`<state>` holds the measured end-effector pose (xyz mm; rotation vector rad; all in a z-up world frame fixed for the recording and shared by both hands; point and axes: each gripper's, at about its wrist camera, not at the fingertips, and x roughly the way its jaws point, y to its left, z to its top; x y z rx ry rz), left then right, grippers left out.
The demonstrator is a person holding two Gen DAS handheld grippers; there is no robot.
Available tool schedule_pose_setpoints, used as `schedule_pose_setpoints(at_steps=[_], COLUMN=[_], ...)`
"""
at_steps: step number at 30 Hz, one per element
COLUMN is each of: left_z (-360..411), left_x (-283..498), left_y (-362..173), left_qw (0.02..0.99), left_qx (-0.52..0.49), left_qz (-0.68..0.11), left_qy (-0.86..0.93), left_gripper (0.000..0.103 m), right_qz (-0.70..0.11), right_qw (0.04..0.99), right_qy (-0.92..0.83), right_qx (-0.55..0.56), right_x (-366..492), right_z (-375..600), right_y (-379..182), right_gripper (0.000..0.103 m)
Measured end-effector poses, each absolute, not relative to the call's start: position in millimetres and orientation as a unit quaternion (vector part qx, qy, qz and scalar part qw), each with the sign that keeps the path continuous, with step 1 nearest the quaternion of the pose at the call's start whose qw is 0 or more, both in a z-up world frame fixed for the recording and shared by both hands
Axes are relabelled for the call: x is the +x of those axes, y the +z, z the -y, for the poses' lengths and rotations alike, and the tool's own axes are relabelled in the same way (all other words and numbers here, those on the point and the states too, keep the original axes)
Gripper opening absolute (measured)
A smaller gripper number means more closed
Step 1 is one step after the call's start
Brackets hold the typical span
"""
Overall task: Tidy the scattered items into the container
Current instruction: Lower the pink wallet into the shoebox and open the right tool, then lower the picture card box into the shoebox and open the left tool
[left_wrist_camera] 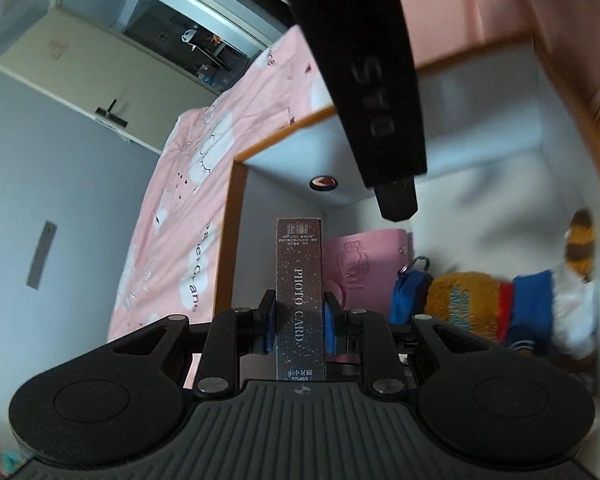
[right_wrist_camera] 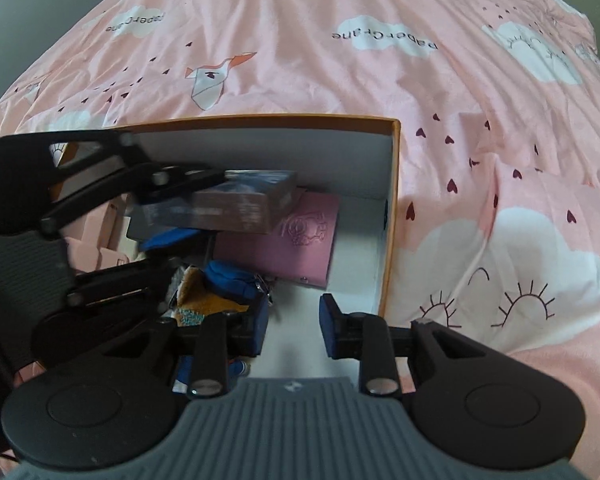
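My left gripper (left_wrist_camera: 299,312) is shut on a dark glittery box (left_wrist_camera: 299,272) printed "PHOTO CARD", its blue pads pressing both long sides. It holds the box inside the orange-rimmed white container (left_wrist_camera: 236,208). In the right wrist view the same photo card box (right_wrist_camera: 240,204) hangs in the left gripper (right_wrist_camera: 172,208) above a pink notebook (right_wrist_camera: 288,240) and a plush toy (right_wrist_camera: 216,292) lying in the container (right_wrist_camera: 394,200). My right gripper (right_wrist_camera: 292,324) hovers over the container's near end, open, with only white floor between its pads.
The container sits on a bed with a pink cloud-print sheet (right_wrist_camera: 380,60). A black finger (left_wrist_camera: 396,200) of the right gripper hangs into the left wrist view. A pale wall and a door (left_wrist_camera: 80,72) lie beyond the bed.
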<state>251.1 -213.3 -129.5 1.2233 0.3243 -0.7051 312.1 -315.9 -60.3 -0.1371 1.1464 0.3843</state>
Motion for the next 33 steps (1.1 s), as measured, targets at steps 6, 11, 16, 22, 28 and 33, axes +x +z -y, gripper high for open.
schedule_pose_setpoints(at_steps=[6, 11, 16, 22, 28, 33], left_z=[223.0, 227.3, 229.2, 223.6, 212.3, 198.6], left_x=[255.7, 258.8, 268.2, 274.9, 277.8, 279.4], left_y=[-152.7, -167.5, -166.4, -150.7, -141.1, -124.0], left_qw=[0.733, 0.729, 0.736, 0.732, 0.746, 0.75], left_qx=[0.585, 0.591, 0.576, 0.546, 0.508, 0.473], left_qz=[-0.136, -0.135, -0.157, -0.192, -0.223, -0.257], left_qy=[-0.318, -0.317, -0.32, -0.359, -0.369, -0.384], left_gripper=[0.026, 0.026, 0.029, 0.049, 0.05, 0.05], right_qz=[-0.528, -0.525, -0.531, -0.538, -0.532, -0.535], right_qw=[0.824, 0.826, 0.821, 0.815, 0.817, 0.814], right_qy=[0.193, 0.196, 0.193, 0.195, 0.202, 0.205], right_qx=[-0.069, -0.066, -0.078, -0.085, -0.088, -0.094], right_x=[311.5, 311.8, 314.9, 323.5, 327.2, 333.3], right_z=[315.4, 317.1, 315.3, 312.1, 310.5, 309.5], right_y=[-58.7, -56.6, -57.0, -56.7, -59.4, -59.8], right_gripper=[0.031, 0.031, 0.031, 0.03, 0.026, 0.024])
